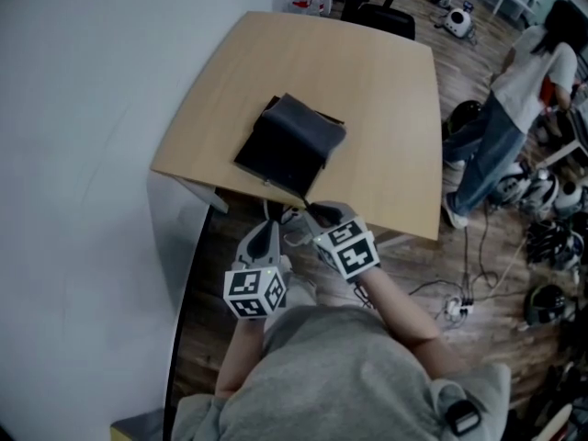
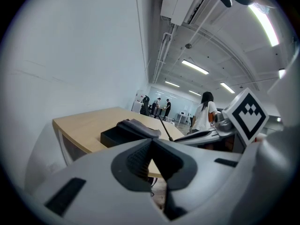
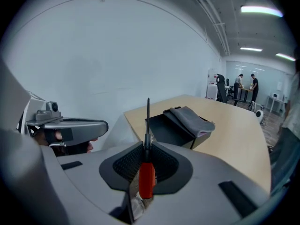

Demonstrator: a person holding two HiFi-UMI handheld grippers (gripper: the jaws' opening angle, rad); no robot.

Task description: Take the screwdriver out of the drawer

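Note:
In the right gripper view, a screwdriver with a red handle is clamped between the pads, its dark shaft pointing up. My right gripper is shut on it and sits in front of the table's near edge. My left gripper is shut with nothing in it, just to the left of the right one. A black drawer box with a grey cloth over it sits on the wooden table, beyond both grippers. From the left gripper view the thin shaft stands beside the box.
A white wall runs along the left of the table. A person in a white top stands on the right. Cables and dark gear lie on the wooden floor there. A black chair stands at the table's far side.

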